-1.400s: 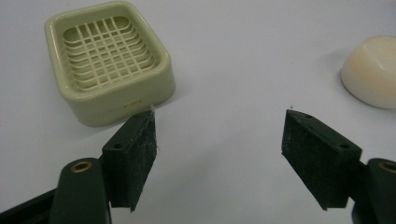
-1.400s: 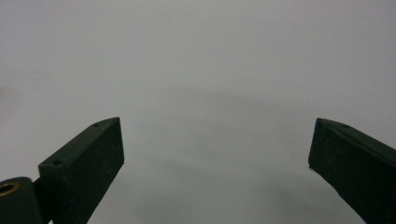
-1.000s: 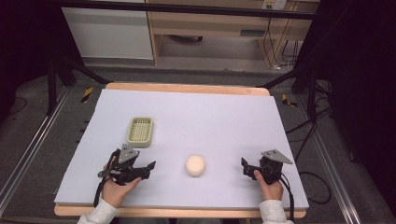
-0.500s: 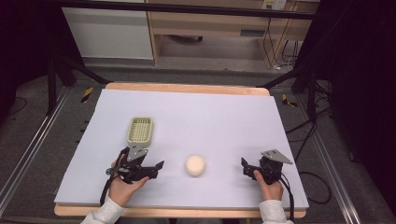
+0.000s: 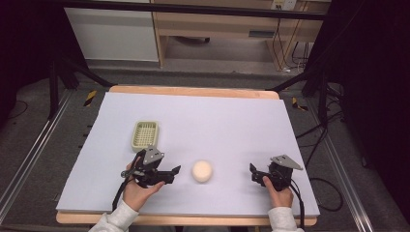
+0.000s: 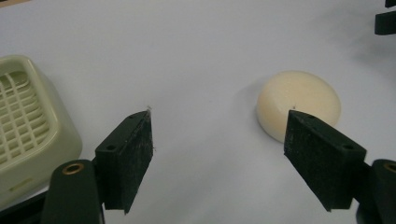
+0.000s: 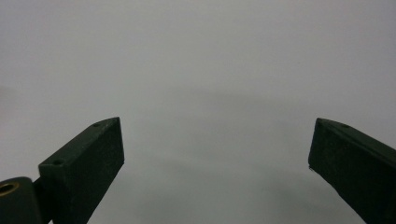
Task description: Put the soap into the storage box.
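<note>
A round cream soap bar [image 5: 202, 171] lies on the pale table [image 5: 217, 121] near the front middle. A pale green slatted soap dish [image 5: 145, 135] sits to its left and farther back. My left gripper [image 5: 170, 174] is open, just left of the soap and pointing at it. In the left gripper view the soap [image 6: 299, 103] lies beyond the right jaw and the dish [image 6: 28, 126] at the left edge, with my left gripper [image 6: 219, 140] empty. My right gripper [image 5: 253, 173] rests open to the right of the soap, and in its own view my right gripper [image 7: 215, 135] faces bare table.
The table's wooden rim [image 5: 193, 90] runs along the far side. Metal floor rails [image 5: 29, 159] flank the table, and cables [image 5: 314, 140] lie on the floor at the right. The tip of the other gripper [image 6: 385, 18] pokes in at the top right of the left gripper view.
My left gripper has moved right, closing in on the soap. The right gripper has stayed where it was.
</note>
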Demonstrator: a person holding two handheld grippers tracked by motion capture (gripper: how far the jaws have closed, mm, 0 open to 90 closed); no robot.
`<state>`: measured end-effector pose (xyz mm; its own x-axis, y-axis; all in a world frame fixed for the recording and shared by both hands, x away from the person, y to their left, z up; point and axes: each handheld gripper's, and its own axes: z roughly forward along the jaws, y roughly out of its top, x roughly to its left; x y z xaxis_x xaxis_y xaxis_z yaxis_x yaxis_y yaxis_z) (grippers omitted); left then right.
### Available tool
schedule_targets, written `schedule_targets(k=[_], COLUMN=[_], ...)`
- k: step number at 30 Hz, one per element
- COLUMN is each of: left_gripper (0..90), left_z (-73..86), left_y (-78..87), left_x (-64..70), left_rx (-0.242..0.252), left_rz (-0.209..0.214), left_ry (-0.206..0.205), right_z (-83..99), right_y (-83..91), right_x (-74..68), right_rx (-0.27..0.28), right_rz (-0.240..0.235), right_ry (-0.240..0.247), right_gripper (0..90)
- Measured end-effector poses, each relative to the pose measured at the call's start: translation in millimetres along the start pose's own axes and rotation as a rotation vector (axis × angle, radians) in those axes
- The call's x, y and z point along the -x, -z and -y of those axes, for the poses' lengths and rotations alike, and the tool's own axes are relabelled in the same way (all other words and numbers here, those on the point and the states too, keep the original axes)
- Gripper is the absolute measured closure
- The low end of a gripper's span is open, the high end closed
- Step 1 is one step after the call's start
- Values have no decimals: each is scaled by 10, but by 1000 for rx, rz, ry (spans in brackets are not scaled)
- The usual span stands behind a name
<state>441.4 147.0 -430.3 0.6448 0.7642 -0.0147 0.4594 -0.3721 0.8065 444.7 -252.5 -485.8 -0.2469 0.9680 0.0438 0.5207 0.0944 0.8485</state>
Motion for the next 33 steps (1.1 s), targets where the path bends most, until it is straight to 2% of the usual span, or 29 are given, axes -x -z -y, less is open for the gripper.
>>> schedule_targets(k=[14,33], left_gripper=[226,197], left_z=[-116,-235], left_y=[-157,-325], left_x=[190,355], left_rx=[-6,-22], left_rz=[35,73], left_ry=[-18,-29], right_z=[1,1], right_y=[0,-1], right_x=[-2,-2], right_rx=[1,0], right_rz=[4,2], right_ry=[8,8], right_gripper=[39,39])
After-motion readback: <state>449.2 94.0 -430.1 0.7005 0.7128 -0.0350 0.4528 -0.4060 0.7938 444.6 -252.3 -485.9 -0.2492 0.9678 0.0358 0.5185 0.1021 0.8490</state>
